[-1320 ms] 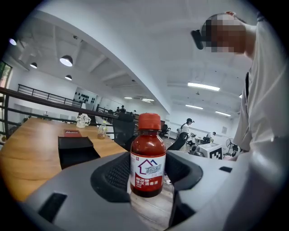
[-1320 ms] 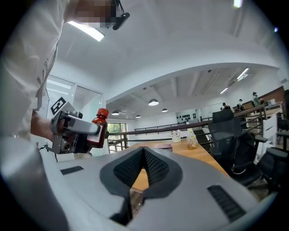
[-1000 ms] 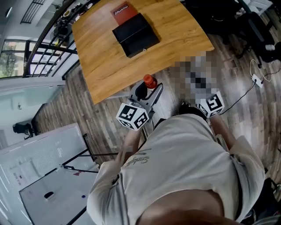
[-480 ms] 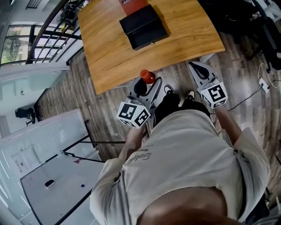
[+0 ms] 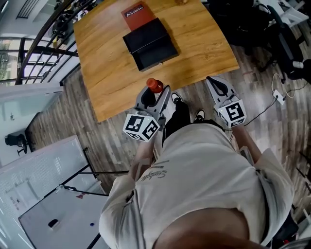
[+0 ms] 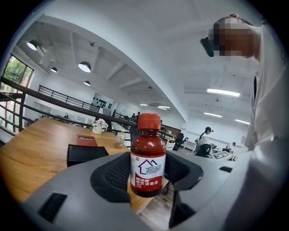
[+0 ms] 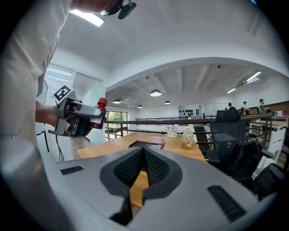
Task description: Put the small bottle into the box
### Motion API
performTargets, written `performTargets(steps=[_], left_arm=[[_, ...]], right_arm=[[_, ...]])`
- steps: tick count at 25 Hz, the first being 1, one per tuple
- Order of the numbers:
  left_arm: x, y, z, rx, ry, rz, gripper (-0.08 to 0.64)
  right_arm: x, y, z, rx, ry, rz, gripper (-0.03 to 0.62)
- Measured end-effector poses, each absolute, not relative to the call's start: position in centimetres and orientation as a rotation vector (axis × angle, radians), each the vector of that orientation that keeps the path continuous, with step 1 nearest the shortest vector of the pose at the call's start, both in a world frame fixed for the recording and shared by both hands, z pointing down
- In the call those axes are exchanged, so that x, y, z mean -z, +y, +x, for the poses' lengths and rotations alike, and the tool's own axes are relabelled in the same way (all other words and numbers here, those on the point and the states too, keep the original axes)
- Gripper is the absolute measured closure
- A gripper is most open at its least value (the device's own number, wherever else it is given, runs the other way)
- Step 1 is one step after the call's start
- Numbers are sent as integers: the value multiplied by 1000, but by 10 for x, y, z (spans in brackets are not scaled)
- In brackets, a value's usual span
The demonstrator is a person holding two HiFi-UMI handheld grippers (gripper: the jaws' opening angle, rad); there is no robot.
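Left tool (image 5: 155, 93): jaws clamped on the small bottle (image 6: 147, 160), pads bearing on its labelled body. The bottle is upright, red cap on, held in the air at the near edge of the tabletop (image 5: 112, 73). It does not touch the wood.

Right tool (image 7: 143, 168): jaws together with nothing between them. It is held level at the person's other side, just short of the tabletop's near edge.

The box (image 5: 149, 44), black and flat, lies further in on the tabletop, well apart from the bottle, with a red booklet (image 5: 138, 14) touching its far side. From the head view its lid appears to be down, with a small catch on the near face, though I cannot confirm this.

Progress: the bottle is secured and brought to the tabletop, so the pick-up is complete. The placing is not done, as the bottle is outside the box. What is left, in my judgement: carry the bottle across to the box, open the lid if it is indeed shut (the free right tool is the likely means), lower the bottle inside and release.
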State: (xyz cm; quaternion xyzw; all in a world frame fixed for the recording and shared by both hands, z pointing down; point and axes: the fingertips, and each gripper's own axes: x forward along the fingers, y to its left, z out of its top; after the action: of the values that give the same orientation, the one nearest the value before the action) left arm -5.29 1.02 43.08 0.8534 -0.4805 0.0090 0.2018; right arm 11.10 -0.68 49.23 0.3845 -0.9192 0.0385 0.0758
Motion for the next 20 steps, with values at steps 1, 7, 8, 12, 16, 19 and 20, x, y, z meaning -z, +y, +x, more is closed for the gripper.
performTargets(steps=[1,7,8,12,16,19,20], left_arm=[[-430,-2,-57,-13,-1343,2386,330],[-435,-57,-77,14,-1331,2381,330],[-436,-66,-81,1,-1327,2384,331],[-440,-92,-103,-5,-1313,2385,330],[-450,-116,-131,7,-1309,2374,330],[-455,-133,-147,15,-1308,2371,330],[-456,-137,-151,19,-1305,2367,330]], right_arm=[[-492,-15,111,-116,-2747,1172,597],[-478,-63,90,-93,-2726,1192,597],[-472,-73,83,-83,-2732,1195,597],[-449,-107,52,-42,-2758,1206,597],[-444,-131,20,-54,-2772,1209,597],[-448,-137,-4,30,-2753,1158,597],[-450,-137,-12,73,-2742,1129,597]])
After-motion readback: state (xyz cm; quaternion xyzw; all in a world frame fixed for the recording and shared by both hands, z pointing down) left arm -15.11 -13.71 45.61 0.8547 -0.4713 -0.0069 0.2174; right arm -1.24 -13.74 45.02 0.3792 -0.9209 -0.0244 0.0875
